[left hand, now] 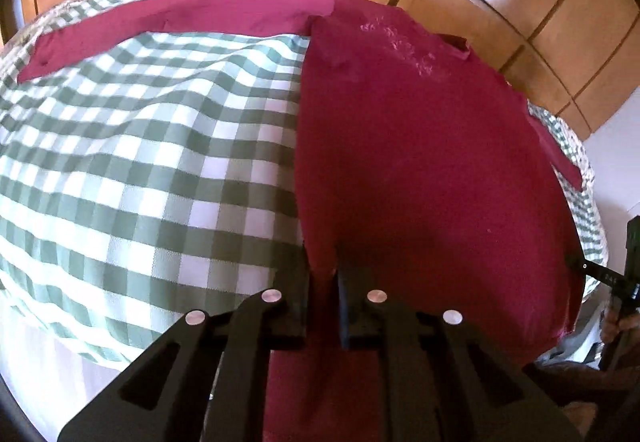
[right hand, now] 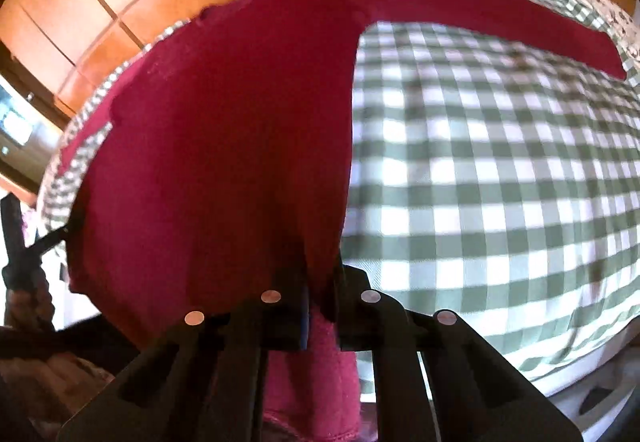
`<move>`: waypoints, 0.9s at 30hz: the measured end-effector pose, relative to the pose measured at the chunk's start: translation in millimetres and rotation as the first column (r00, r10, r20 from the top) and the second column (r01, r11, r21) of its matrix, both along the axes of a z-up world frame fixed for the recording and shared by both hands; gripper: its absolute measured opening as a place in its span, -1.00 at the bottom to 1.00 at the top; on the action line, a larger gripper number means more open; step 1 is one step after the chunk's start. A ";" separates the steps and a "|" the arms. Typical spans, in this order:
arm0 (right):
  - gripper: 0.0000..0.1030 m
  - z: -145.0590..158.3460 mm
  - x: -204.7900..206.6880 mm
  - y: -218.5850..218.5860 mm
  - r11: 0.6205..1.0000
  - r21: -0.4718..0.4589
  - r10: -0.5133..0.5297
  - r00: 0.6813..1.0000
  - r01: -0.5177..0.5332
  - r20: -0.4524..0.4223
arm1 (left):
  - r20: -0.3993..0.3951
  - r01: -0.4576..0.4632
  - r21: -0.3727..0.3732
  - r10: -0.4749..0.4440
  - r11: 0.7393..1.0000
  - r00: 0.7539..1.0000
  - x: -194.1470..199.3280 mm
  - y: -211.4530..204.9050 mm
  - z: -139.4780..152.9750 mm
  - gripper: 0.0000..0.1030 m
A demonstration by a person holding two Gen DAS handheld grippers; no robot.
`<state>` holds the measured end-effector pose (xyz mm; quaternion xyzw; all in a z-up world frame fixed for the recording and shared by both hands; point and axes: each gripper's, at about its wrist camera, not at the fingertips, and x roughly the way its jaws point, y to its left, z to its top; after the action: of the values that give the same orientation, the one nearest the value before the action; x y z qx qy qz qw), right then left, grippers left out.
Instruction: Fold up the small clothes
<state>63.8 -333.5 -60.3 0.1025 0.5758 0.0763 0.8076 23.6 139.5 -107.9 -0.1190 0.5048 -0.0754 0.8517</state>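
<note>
With the left gripper [left hand: 323, 274] and right gripper [right hand: 323, 278] each clamped on a hem corner of the crimson long-sleeved knit shirt [left hand: 420, 145] lying on the green-and-white checked cloth [left hand: 140, 161], uneven pulling risked dragging the outstretched sleeve [right hand: 500, 25] askew.

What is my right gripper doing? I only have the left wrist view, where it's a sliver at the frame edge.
Observer: The right gripper is shut on the near hem of the red shirt; a fold of the cloth hangs below the grip.
Operator: Is the sleeve in that view bunched up?
Observer: No, the sleeve lies straight and flat on the checked cloth, reaching away to the right.
Operator: Any wrinkles ahead of that gripper?
Observer: The shirt body looks smooth there, though the picture is slightly blurred.
</note>
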 end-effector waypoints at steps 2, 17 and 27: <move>-0.83 0.6 4.0 -7.0 0.999 0.038 -0.019 1.000 0.019 0.001 | 0.015 -0.040 0.031 0.040 0.999 0.999 3.7 0.5 9.2 0.12; 0.08 -14.9 82.3 -251.3 0.611 0.256 -0.782 0.622 0.749 0.046 | 0.142 0.152 0.170 -0.177 0.974 0.974 96.3 -114.1 34.0 0.66; -0.78 -18.6 146.4 -335.3 0.517 0.092 -0.856 0.512 0.851 0.077 | 0.054 0.149 0.177 -0.161 0.973 0.985 129.2 -132.3 -9.4 0.94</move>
<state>210.3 -668.8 -78.9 0.3847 0.4030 -0.3121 0.7696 152.9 7.3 -117.3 -0.0025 0.4877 -0.1018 0.8671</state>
